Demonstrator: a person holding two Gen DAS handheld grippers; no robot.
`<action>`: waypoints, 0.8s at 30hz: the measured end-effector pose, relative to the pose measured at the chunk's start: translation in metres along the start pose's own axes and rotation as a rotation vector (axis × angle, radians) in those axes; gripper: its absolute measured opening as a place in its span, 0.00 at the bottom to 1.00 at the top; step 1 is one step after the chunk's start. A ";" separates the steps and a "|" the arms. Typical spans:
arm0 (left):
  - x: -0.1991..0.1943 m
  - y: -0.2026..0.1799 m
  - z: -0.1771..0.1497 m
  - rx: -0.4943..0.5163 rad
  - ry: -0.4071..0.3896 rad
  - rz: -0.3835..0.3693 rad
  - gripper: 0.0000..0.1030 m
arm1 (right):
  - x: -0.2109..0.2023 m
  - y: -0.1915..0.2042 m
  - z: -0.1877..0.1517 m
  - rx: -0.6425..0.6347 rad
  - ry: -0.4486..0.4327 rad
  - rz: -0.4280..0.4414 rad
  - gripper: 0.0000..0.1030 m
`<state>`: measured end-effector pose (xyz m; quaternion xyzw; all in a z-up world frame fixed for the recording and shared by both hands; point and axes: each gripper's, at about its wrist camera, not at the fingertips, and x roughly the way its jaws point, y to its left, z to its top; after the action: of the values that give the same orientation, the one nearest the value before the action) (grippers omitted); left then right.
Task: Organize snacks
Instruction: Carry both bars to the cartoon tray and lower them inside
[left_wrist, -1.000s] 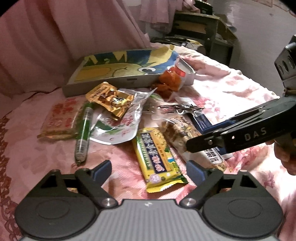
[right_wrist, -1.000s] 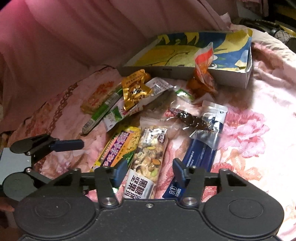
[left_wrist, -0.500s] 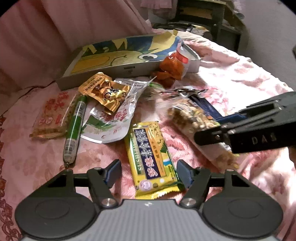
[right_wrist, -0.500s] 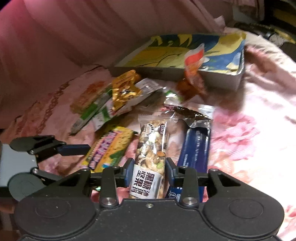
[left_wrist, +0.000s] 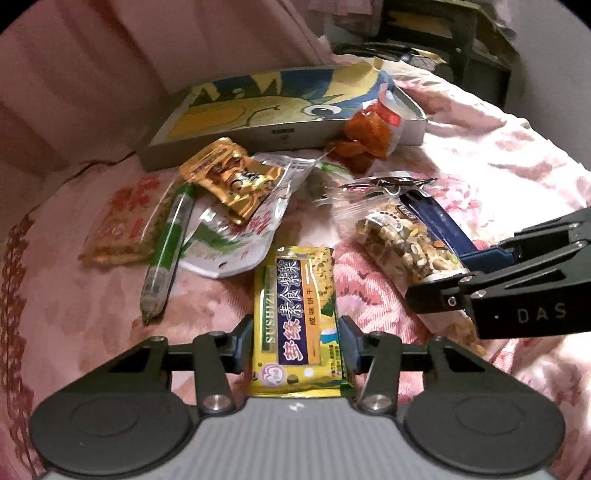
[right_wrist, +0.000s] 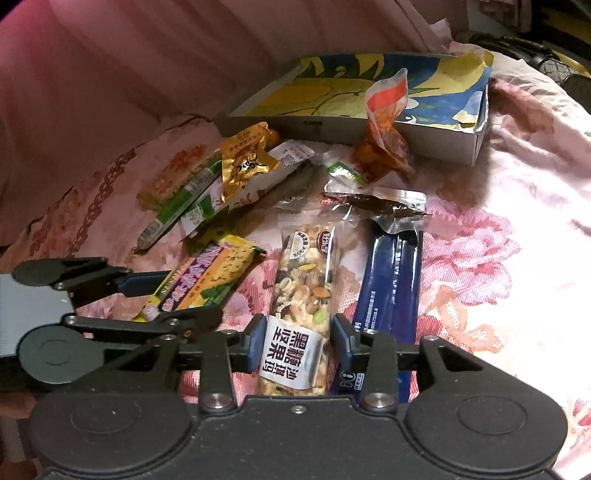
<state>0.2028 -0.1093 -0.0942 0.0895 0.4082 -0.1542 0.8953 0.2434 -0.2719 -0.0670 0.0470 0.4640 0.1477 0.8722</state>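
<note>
Pink flowered bedspread (left_wrist: 498, 155) carries a scatter of snacks. The left gripper (left_wrist: 297, 341) has its jaws closing around the yellow cracker packet (left_wrist: 295, 314), pads at its edges. At three o'clock from it, the right gripper (right_wrist: 298, 341) grips the nut bar (right_wrist: 303, 295), jaws easing slightly apart. At twelve o'clock lies a flat box (left_wrist: 280, 114).

Nut bar (left_wrist: 406, 243): near end hidden behind right gripper (left_wrist: 454, 280). Blue packet (right_wrist: 391, 280), beside it: lower end hidden, print illegible.
</note>
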 end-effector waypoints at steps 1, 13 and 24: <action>-0.002 0.000 -0.002 -0.010 0.002 0.002 0.50 | 0.000 0.000 0.000 0.000 0.007 -0.002 0.40; -0.033 0.004 -0.024 -0.127 -0.027 0.049 0.50 | -0.023 0.025 -0.012 -0.133 -0.109 -0.067 0.37; -0.064 0.020 0.009 -0.221 -0.210 0.087 0.50 | -0.057 0.025 -0.002 -0.158 -0.369 -0.185 0.38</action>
<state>0.1769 -0.0802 -0.0393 -0.0087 0.3228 -0.0780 0.9432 0.2062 -0.2657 -0.0179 -0.0380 0.2858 0.0918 0.9531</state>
